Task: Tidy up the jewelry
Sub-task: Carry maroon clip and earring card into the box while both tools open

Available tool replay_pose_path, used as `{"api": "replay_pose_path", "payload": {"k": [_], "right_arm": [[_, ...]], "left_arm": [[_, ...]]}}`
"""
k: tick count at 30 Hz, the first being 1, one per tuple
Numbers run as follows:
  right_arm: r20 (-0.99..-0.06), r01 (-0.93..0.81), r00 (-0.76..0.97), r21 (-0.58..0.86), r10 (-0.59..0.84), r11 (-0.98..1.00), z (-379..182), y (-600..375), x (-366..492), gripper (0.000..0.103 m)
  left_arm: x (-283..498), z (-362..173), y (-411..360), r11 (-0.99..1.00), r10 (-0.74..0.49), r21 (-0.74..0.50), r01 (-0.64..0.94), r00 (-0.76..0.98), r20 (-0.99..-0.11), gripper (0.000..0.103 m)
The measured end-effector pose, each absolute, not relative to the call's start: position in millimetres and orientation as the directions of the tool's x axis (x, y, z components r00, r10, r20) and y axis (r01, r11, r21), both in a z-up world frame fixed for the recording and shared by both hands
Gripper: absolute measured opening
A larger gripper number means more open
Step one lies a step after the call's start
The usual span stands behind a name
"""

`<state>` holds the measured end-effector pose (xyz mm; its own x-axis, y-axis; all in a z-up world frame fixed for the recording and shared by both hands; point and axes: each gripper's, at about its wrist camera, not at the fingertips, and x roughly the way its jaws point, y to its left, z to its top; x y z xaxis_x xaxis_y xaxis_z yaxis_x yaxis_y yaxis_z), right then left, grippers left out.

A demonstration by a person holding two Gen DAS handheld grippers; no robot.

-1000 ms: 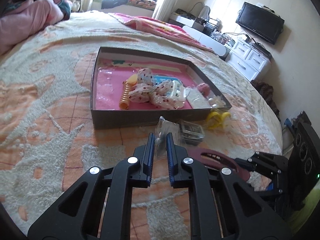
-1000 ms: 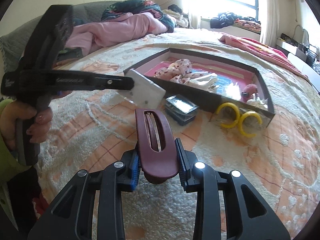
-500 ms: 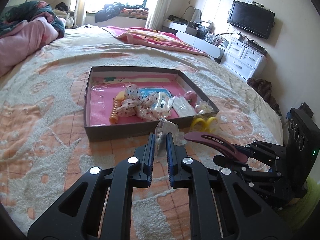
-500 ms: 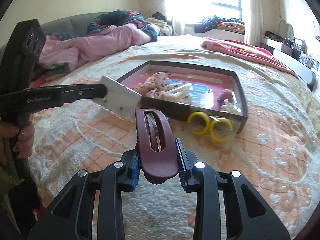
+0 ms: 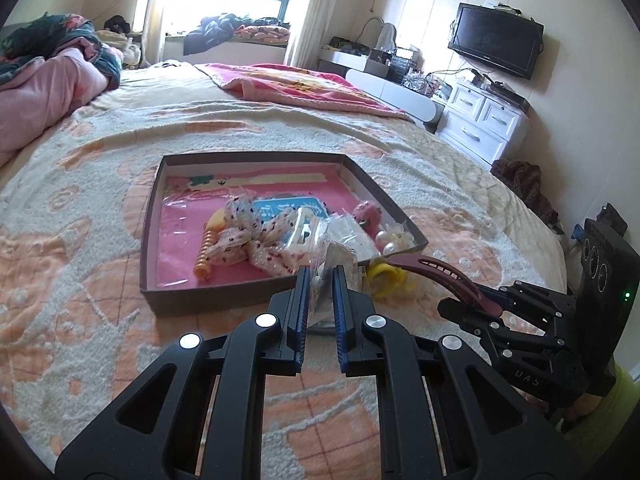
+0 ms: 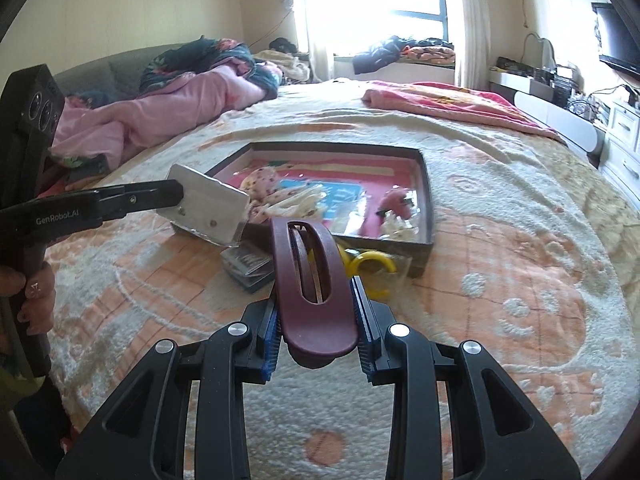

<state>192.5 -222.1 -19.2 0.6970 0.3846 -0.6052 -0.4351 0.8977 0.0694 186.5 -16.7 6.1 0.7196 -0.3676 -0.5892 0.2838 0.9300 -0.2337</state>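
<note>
My left gripper (image 5: 320, 276) is shut on a small clear plastic packet (image 5: 336, 256), held above the bed just in front of the shallow brown box (image 5: 148, 240). In the right wrist view that gripper (image 6: 176, 196) comes in from the left with the packet (image 6: 208, 210) over the box's near corner. Blue pads of my right gripper (image 6: 316, 292) are shut on a maroon hair clip (image 6: 308, 256), which points toward the box (image 6: 426, 184). The left wrist view shows the clip (image 5: 436, 270) to the right of the packet. The pink-lined box holds a spotted scrunchie (image 5: 248, 240), an orange spiral tie (image 5: 202, 256) and several bagged pieces.
Yellow rings in a clear bag (image 6: 370, 258) and a small clear case (image 6: 248, 266) lie on the bedspread against the box's front wall. A pink quilt (image 6: 168, 104) is heaped at the far left, a pink blanket (image 5: 296, 88) beyond. A hand (image 6: 36, 296) grips the left handle.
Both grippers have risen and drawn back from the box, each keeping its hold. The packet now hangs over the box's near edge, and the clip has come up level beside it.
</note>
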Motion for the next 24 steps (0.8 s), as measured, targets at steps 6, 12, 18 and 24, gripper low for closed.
{"api": "replay_pose_path", "payload": {"k": [6,12,18,24], "right_arm": [[-0.594,-0.411,0.712,0.080,0.375,0.908,-15.8,-233.4,200.5,0.030],[-0.587,-0.400,0.721,0.082,0.368,0.913,-12.3,-237.6,210.4,0.030],[-0.586,-0.392,0.724,0.082,0.362,0.916,-9.6,-238.8,223.1,0.030],[-0.585,-0.390,0.728,0.074,0.357,0.918,-4.9,-236.7,243.4,0.030]], "left_arm": [[195.4,8.7,-22.2,0.930,-0.367,-0.234,0.283,0.726,-0.582,0.006],[208.3,9.5,-27.6,0.930,-0.367,-0.233,0.283,0.728,-0.579,0.006],[221.6,8.8,-29.0,0.932,-0.363,-0.236,0.276,0.731,-0.578,0.006],[237.5,5.5,-29.3,0.934,-0.356,-0.241,0.264,0.731,-0.582,0.006]]}}
